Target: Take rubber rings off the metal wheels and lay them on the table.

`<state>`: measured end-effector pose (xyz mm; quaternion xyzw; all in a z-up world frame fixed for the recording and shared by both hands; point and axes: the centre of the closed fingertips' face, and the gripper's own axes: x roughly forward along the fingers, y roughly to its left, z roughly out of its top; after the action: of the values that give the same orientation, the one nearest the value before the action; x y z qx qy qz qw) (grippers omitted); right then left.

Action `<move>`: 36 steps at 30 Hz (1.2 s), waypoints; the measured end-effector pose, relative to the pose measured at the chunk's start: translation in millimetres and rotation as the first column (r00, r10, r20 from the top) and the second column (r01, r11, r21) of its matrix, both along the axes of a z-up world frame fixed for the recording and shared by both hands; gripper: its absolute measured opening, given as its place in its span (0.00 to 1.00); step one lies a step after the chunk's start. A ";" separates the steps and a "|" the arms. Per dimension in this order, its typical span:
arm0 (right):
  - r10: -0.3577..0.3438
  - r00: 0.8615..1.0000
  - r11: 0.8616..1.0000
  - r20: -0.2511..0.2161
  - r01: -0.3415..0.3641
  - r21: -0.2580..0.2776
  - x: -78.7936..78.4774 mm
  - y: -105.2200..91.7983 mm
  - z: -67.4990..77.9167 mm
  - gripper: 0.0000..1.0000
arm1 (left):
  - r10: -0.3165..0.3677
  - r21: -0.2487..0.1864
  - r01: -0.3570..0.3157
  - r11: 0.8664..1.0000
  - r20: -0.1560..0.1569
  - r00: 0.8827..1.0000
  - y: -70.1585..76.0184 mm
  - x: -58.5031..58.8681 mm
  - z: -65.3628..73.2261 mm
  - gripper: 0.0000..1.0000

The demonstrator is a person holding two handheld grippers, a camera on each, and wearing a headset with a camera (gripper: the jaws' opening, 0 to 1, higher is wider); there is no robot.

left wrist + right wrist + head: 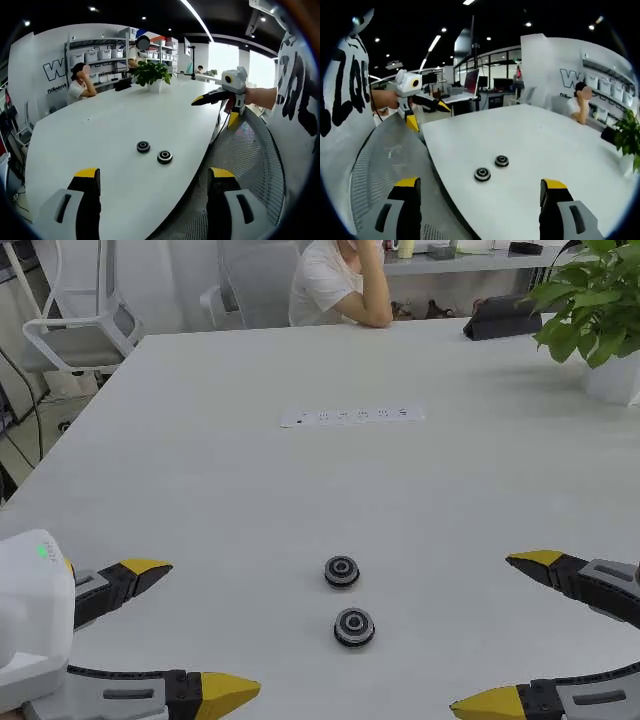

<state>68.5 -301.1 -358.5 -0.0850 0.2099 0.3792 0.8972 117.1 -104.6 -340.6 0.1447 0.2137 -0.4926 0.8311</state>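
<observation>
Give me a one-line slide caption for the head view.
Open left hand-held gripper and open right hand-held gripper flank the far wheel and near wheel on the white table, nothing grasped.

Two metal wheels [354, 627] on table [230, 490]
</observation>
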 end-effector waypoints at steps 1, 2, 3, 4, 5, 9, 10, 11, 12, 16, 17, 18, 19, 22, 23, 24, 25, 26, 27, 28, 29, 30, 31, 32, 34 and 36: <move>0.000 1.000 1.000 -0.001 0.000 0.000 -0.3 0.1 -0.2 0.99 | 0.001 -0.001 -0.001 1.000 0.000 1.000 0.1 -0.2 0.1 0.86; 0.000 1.000 1.000 -0.002 0.000 0.001 -0.5 -0.1 -0.5 0.99 | 0.001 0.000 -0.001 1.000 -0.001 1.000 0.2 -0.3 0.0 0.86; 0.000 1.000 1.000 -0.002 0.000 0.000 -0.5 -0.2 -0.7 0.99 | 0.001 0.001 -0.001 1.000 -0.001 1.000 0.5 -0.4 -0.2 0.86; 0.000 1.000 1.000 -0.002 0.000 -0.001 -0.6 -0.3 -0.9 0.99 | 0.001 0.003 -0.001 1.000 -0.001 1.000 0.9 -0.5 -0.5 0.86; 0.000 1.000 1.000 -0.002 0.000 -0.001 -0.8 -0.3 -0.8 0.99 | 0.002 0.003 -0.002 1.000 -0.001 1.000 1.1 -0.5 -0.7 0.86; 0.005 1.000 1.000 -0.001 -0.005 -0.006 -1.2 0.4 -0.4 0.99 | 0.005 0.003 -0.005 1.000 -0.003 1.000 1.8 -0.2 -1.2 0.86; 0.006 1.000 1.000 -0.001 -0.006 -0.007 -1.1 0.4 -0.3 0.99 | 0.005 0.004 -0.005 1.000 -0.003 1.000 2.0 -0.1 -1.4 0.86; 0.006 1.000 1.000 0.000 -0.006 -0.007 -0.9 0.4 -0.2 0.99 | 0.005 0.004 -0.005 1.000 -0.004 1.000 2.1 0.0 -1.5 0.86; 0.005 1.000 1.000 -0.001 -0.005 -0.007 -0.7 0.2 -0.2 0.99 | 0.005 0.004 -0.005 1.000 -0.003 1.000 2.1 0.2 -1.4 0.86; 0.004 1.000 1.000 -0.001 -0.004 -0.007 -0.3 -0.2 -0.5 0.99 | 0.005 0.001 -0.005 1.000 -0.002 1.000 1.9 0.9 -0.8 0.86; 0.003 1.000 1.000 0.000 -0.004 -0.008 0.0 -0.3 -0.4 0.99 | 0.005 0.001 -0.005 1.000 -0.003 1.000 1.8 1.0 -0.8 0.86; 0.003 1.000 1.000 0.000 -0.003 -0.008 0.1 -0.4 -0.3 0.99 | 0.004 0.001 -0.004 1.000 -0.003 1.000 1.6 1.1 -0.9 0.86; 0.003 1.000 1.000 0.000 -0.003 -0.007 0.3 -0.6 -0.1 0.99 | 0.004 0.000 -0.004 1.000 -0.003 1.000 1.4 1.3 -0.9 0.86; 0.002 1.000 1.000 0.002 -0.002 -0.009 1.3 -1.3 0.2 0.99 | 0.003 -0.001 -0.003 1.000 -0.005 1.000 0.7 1.8 -1.2 0.86; 0.002 1.000 1.000 0.002 -0.002 -0.009 1.7 -1.5 0.2 0.99 | 0.002 -0.001 -0.002 1.000 -0.005 1.000 0.4 1.8 -1.2 0.86; 0.002 1.000 1.000 0.002 -0.002 -0.009 2.1 -1.5 0.3 0.99 | 0.001 -0.002 -0.001 1.000 -0.005 1.000 0.2 1.9 -1.2 0.86; 0.002 1.000 1.000 0.004 -0.002 -0.010 2.7 -1.5 0.4 0.99 | 0.001 -0.001 -0.001 1.000 -0.006 1.000 0.2 1.8 -1.5 0.86; 0.003 1.000 1.000 0.004 -0.003 -0.010 2.9 -1.5 0.4 0.99 | 0.000 0.000 0.000 1.000 -0.006 1.000 0.2 1.8 -1.6 0.85; 0.003 1.000 1.000 0.005 -0.003 -0.011 3.6 -1.6 0.5 0.99 | -0.001 0.001 0.001 1.000 -0.007 1.000 0.6 1.9 -2.0 0.85; 0.004 1.000 1.000 0.006 -0.004 -0.012 4.1 -1.5 0.7 0.99 | 0.000 0.003 0.000 1.000 -0.007 1.000 1.0 2.3 -2.2 0.85; 0.004 1.000 1.000 0.007 -0.004 -0.012 5.0 -1.5 0.8 0.99 | 0.002 0.004 -0.002 1.000 -0.007 1.000 1.7 3.0 -2.4 0.85; 0.005 1.000 1.000 0.007 -0.005 -0.012 5.6 -1.4 0.9 0.99 | 0.003 0.004 -0.003 1.000 -0.007 1.000 2.1 3.5 -2.3 0.85; 0.006 1.000 1.000 0.010 -0.006 -0.013 6.6 -1.3 1.2 0.99 | 0.004 0.003 -0.004 1.000 -0.007 1.000 2.4 4.0 -2.0 0.85; 0.007 1.000 1.000 0.010 -0.007 -0.014 7.4 -1.3 1.3 0.99 | 0.005 0.002 -0.005 1.000 -0.007 1.000 2.6 4.8 -1.7 0.85; 0.007 1.000 1.000 0.012 -0.007 -0.013 9.4 -1.1 2.0 0.99 | 0.005 0.002 -0.005 1.000 -0.006 1.000 2.7 6.1 -1.0 0.85; 0.009 1.000 1.000 0.015 -0.008 -0.009 11.4 -0.3 3.3 0.99 | 0.003 0.005 -0.003 1.000 -0.006 1.000 2.2 7.0 -0.5 0.85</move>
<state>79.9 -301.4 -355.2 -0.0929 0.2046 0.3814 0.8967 124.1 -102.4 -341.2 0.1449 0.2174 -0.4914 0.8308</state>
